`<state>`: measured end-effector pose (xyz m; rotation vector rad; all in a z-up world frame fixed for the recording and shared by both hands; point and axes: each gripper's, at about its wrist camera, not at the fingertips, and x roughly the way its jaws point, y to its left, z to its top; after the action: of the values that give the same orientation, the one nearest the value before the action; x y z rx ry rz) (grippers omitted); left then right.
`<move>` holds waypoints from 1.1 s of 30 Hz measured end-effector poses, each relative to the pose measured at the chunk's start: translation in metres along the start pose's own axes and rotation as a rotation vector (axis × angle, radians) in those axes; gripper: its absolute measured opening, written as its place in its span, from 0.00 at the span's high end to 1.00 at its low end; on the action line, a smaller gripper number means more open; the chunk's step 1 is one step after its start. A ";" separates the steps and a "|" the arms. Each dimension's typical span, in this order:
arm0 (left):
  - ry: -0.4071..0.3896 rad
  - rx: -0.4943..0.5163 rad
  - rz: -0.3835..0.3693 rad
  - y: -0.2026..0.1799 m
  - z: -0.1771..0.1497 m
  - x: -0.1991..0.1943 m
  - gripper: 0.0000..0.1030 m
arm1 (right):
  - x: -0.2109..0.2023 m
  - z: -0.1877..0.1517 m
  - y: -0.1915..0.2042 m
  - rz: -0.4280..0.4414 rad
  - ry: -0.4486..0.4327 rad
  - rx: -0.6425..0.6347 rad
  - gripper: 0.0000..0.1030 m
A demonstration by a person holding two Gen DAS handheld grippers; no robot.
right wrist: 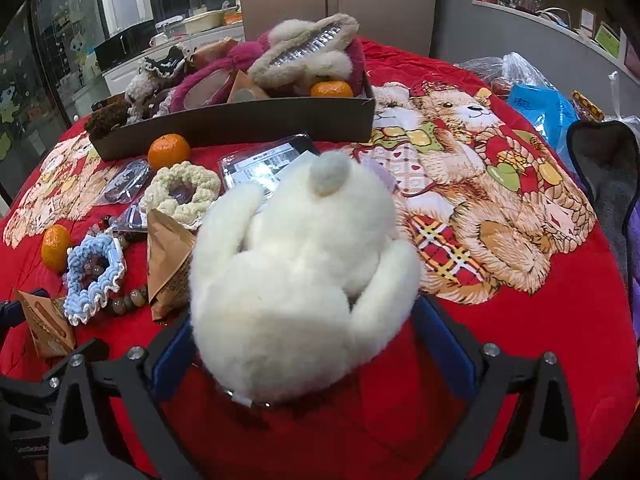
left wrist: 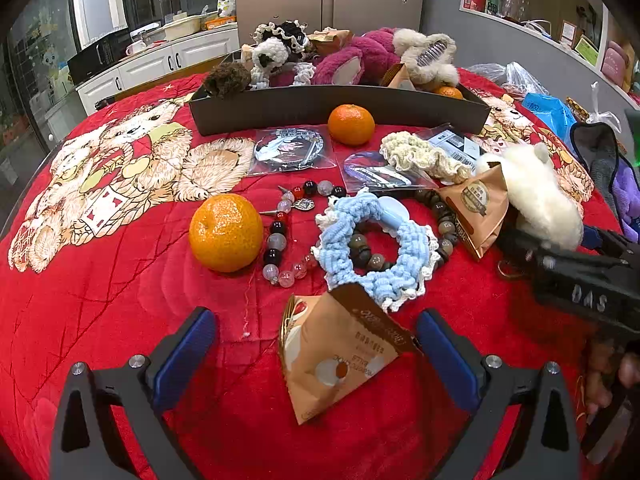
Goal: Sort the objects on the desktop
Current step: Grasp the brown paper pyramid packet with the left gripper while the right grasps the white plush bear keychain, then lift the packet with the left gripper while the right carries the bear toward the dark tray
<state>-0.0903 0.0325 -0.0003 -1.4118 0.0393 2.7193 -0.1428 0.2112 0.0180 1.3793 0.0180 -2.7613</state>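
My left gripper (left wrist: 316, 344) stands open low over the red cloth. A brown snack packet (left wrist: 340, 356) lies between its fingers, its corner close to the right pad. Beyond it lie a blue crocheted scrunchie (left wrist: 372, 248), bead bracelets (left wrist: 280, 236), a tangerine (left wrist: 225, 232) and a second packet (left wrist: 476, 208). My right gripper (right wrist: 304, 340) is open around a white plush toy (right wrist: 296, 272). The left pad touches the fur, and red cloth shows beside the right pad. In the left wrist view that toy (left wrist: 536, 196) sits at the right with the black gripper body below it.
A dark tray (left wrist: 336, 108) at the back holds plush toys, scrunchies and a tangerine. Before it lie another tangerine (left wrist: 351, 124), bagged items (left wrist: 288, 152) and a cream scrunchie (left wrist: 420, 156). Plastic bags (right wrist: 536, 108) and dark fabric (right wrist: 608, 168) crowd the table's right edge.
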 end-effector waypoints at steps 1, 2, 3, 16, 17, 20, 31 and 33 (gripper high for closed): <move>0.002 0.001 0.001 0.000 0.000 0.000 0.00 | -0.002 -0.001 -0.002 0.001 -0.008 0.010 0.20; 0.003 0.002 0.000 0.000 0.000 0.000 0.00 | -0.005 -0.001 -0.005 0.013 -0.020 0.021 0.29; 0.002 0.003 -0.003 0.000 0.000 -0.001 0.00 | -0.007 -0.002 -0.008 0.016 -0.031 0.032 0.35; -0.067 0.048 -0.017 -0.008 -0.008 -0.017 0.49 | -0.014 -0.007 -0.016 0.060 -0.044 0.055 0.50; -0.067 0.042 -0.024 -0.007 -0.009 -0.018 0.49 | -0.015 -0.008 -0.018 0.065 -0.046 0.062 0.52; -0.069 0.025 -0.048 -0.002 -0.011 -0.021 0.50 | -0.017 -0.009 -0.022 0.090 -0.055 0.084 0.61; -0.117 0.002 -0.061 0.004 -0.014 -0.035 0.50 | -0.036 -0.016 -0.025 0.096 -0.123 0.085 0.64; -0.126 -0.007 -0.066 0.006 -0.014 -0.037 0.50 | -0.044 -0.017 -0.025 0.082 -0.158 0.082 0.64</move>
<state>-0.0584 0.0237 0.0222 -1.2181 -0.0238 2.7490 -0.1044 0.2382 0.0426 1.1457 -0.1568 -2.8219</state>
